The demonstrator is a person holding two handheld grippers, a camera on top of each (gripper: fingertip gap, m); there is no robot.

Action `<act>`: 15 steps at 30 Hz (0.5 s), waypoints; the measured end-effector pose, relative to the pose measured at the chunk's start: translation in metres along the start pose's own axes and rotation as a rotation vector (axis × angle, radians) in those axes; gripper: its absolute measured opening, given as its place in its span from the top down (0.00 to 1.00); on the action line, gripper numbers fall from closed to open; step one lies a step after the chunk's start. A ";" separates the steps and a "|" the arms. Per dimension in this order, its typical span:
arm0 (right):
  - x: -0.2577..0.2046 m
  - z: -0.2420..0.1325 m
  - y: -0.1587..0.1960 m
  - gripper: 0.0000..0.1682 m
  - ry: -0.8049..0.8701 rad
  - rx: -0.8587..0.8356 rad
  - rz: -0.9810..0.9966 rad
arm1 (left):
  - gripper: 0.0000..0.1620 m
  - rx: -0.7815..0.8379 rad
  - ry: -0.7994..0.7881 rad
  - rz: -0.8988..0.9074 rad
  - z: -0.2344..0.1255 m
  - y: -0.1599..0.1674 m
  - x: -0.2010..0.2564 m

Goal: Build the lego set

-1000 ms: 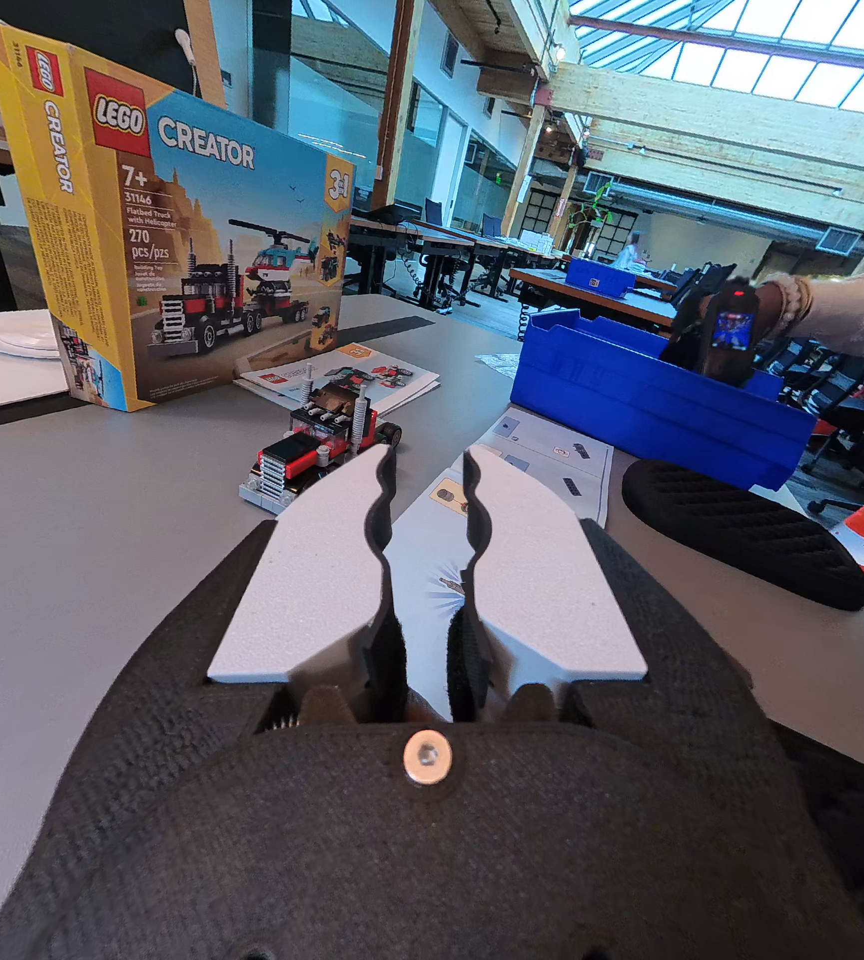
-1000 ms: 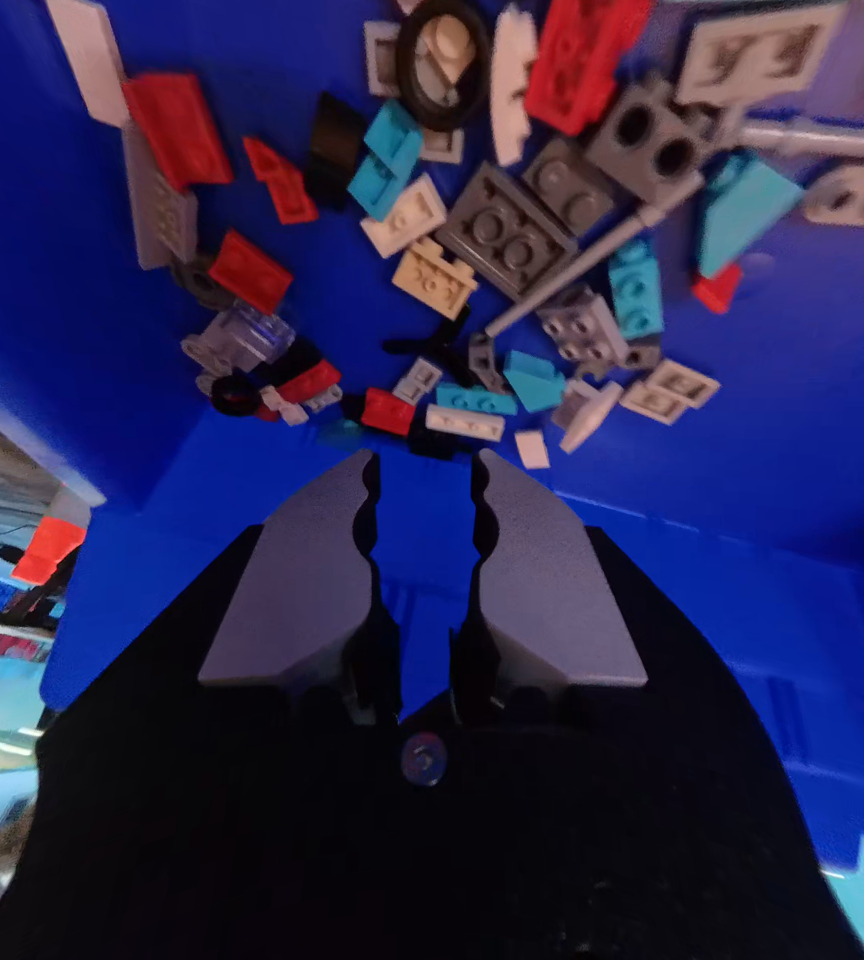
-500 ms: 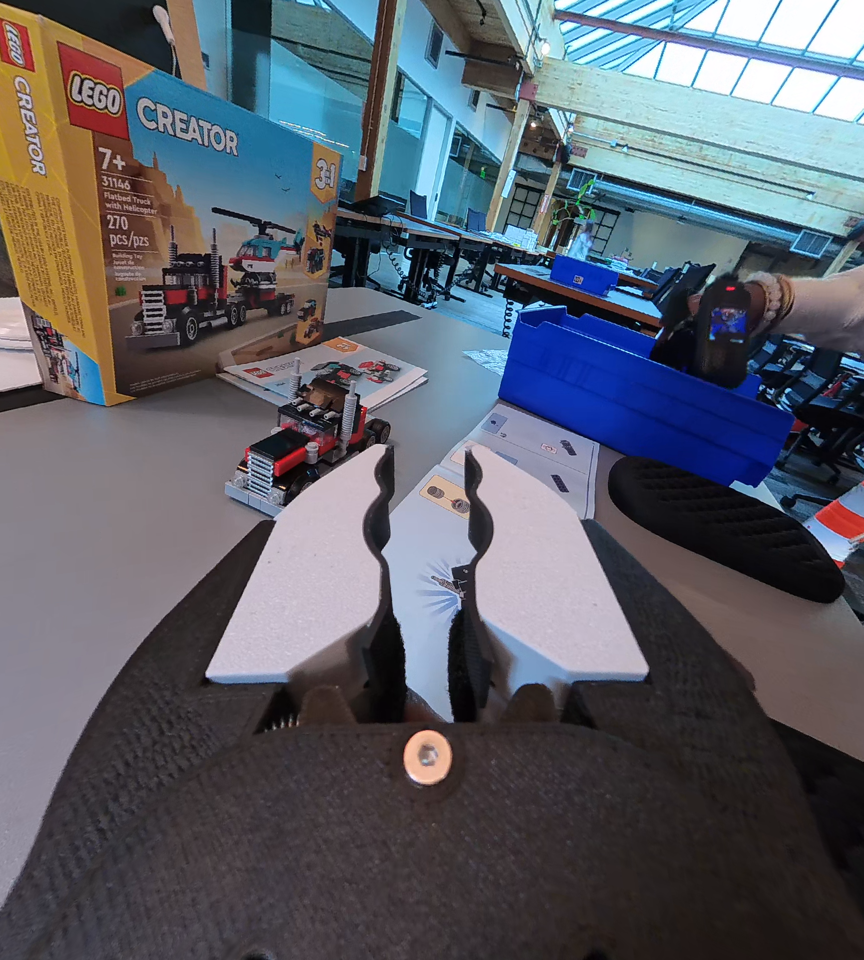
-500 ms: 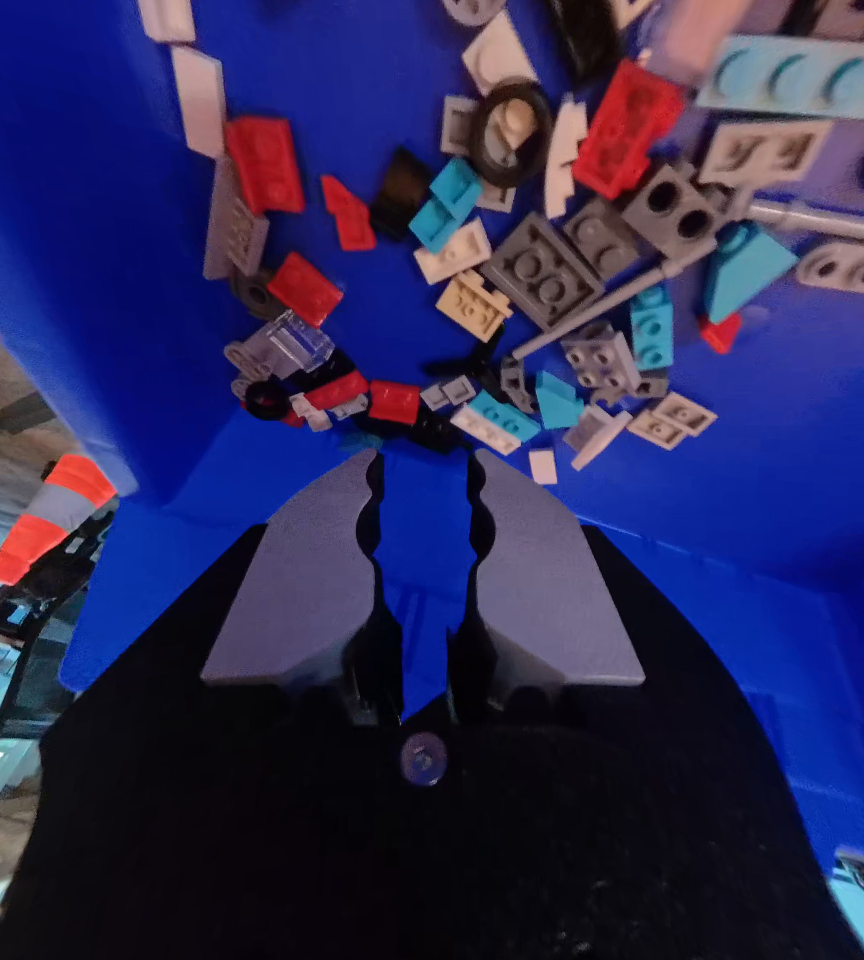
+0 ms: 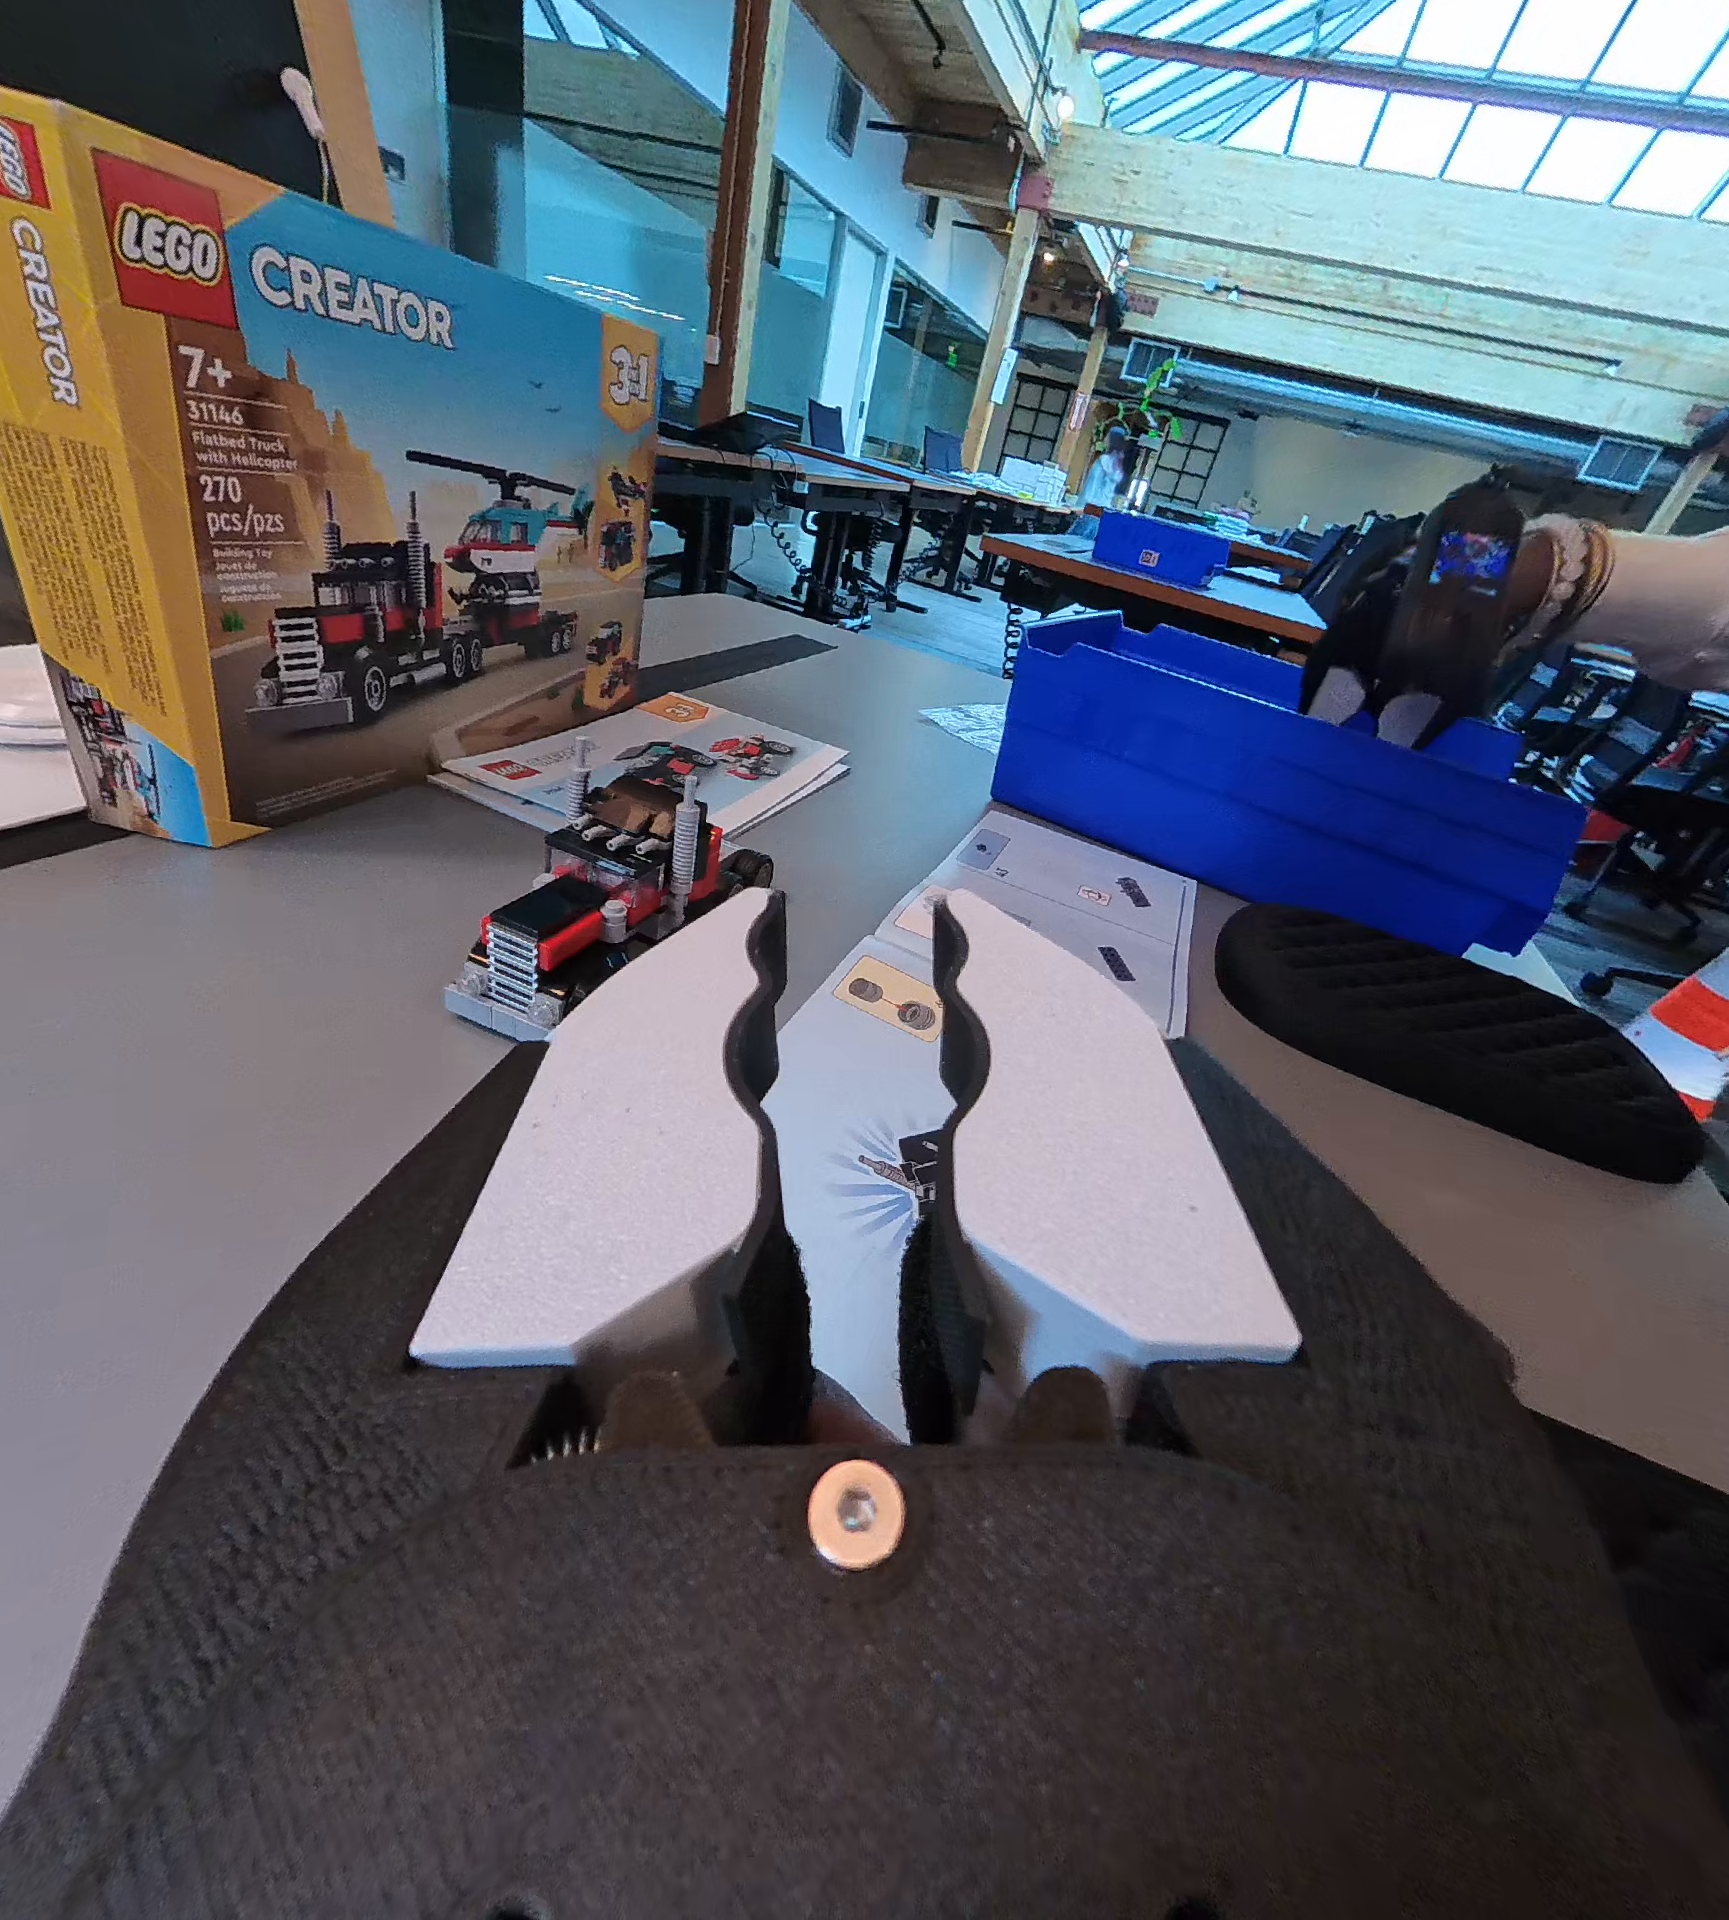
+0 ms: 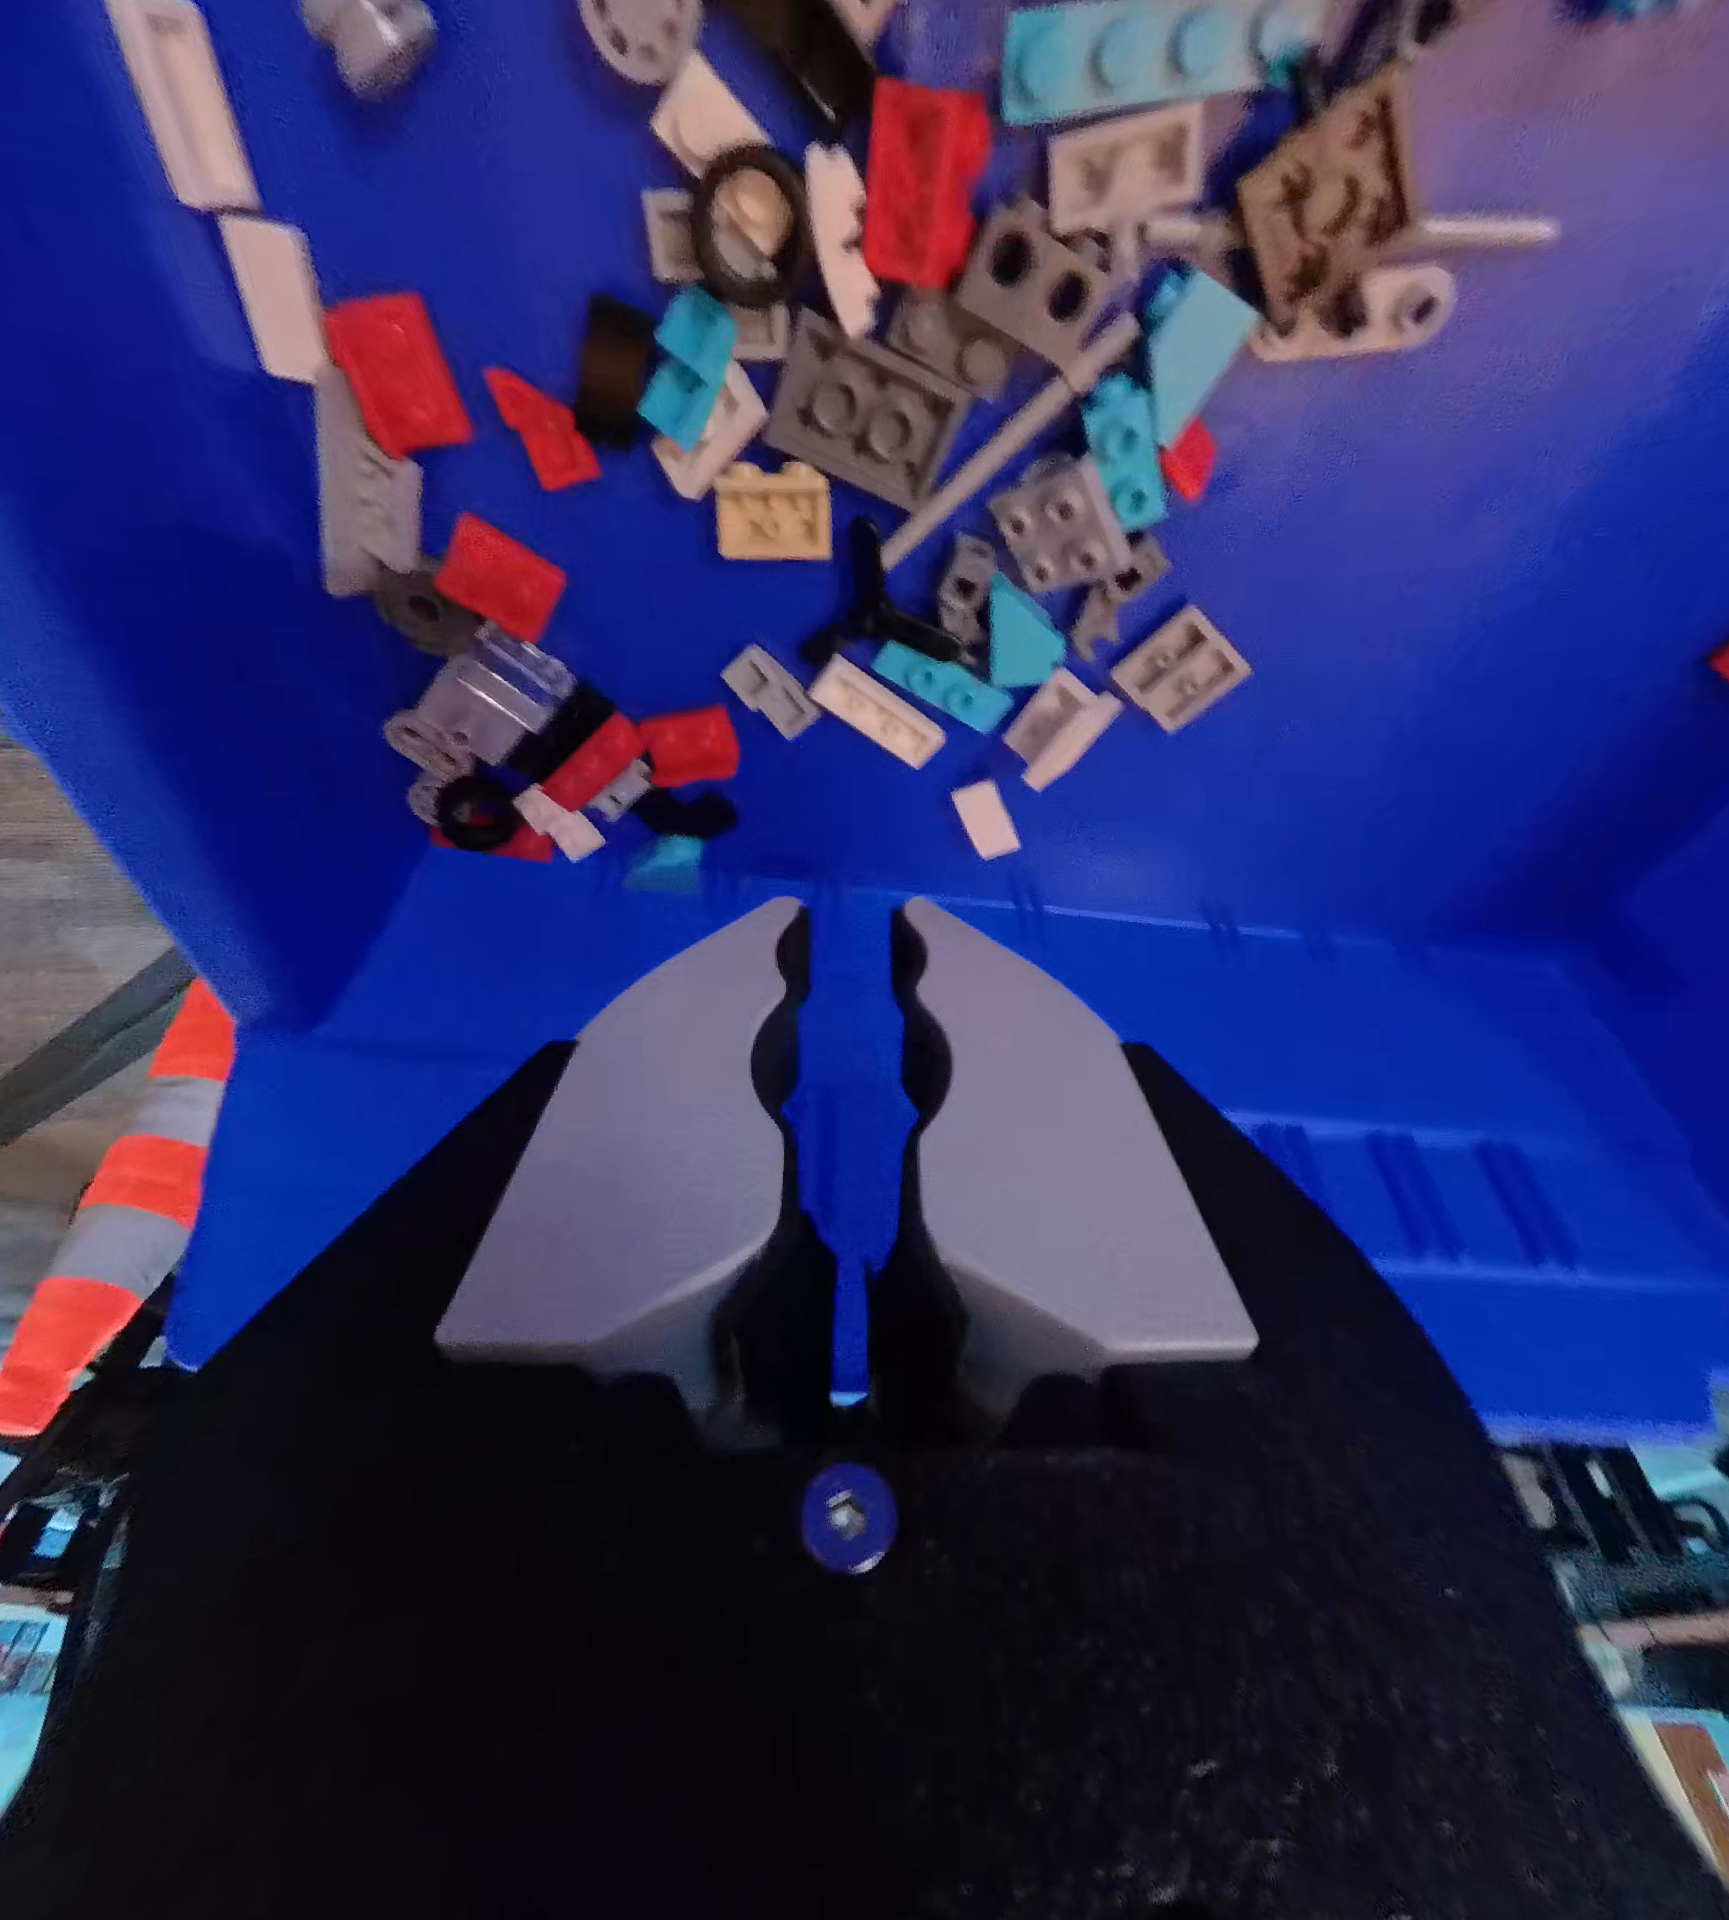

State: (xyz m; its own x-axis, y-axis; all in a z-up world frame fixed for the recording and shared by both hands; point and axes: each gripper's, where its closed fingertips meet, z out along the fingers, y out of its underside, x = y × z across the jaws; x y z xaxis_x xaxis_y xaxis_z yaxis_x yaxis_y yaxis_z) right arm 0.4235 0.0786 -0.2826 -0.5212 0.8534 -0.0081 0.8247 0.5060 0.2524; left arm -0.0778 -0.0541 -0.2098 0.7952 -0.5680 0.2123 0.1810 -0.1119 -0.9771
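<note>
Right tongs point(image 6: 847, 914), slightly apart and empty, hover inside blue plastic bin point(image 6: 1359, 1039), loose bricks point(image 6: 865, 421) just ahead; left tongs point(image 5: 855, 909) parted, idle.

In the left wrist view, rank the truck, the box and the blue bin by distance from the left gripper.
From the left gripper:
1. Truck, just ahead on its left.
2. Blue bin, farther off, ahead on the right.
3. Box, standing farthest back on the left.
</note>
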 end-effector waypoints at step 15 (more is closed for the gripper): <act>0.053 -0.003 -0.090 0.80 0.015 0.441 -0.002 | 0.83 -0.002 0.032 -0.051 0.000 0.000 -0.001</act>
State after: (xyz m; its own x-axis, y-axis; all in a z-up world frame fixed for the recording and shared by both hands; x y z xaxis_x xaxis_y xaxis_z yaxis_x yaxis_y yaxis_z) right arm 0.3212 0.0782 -0.3029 -0.5233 0.8521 0.0068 0.8369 0.5154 -0.1844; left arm -0.0780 -0.0536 -0.2101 0.7658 -0.5874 0.2617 0.2199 -0.1433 -0.9649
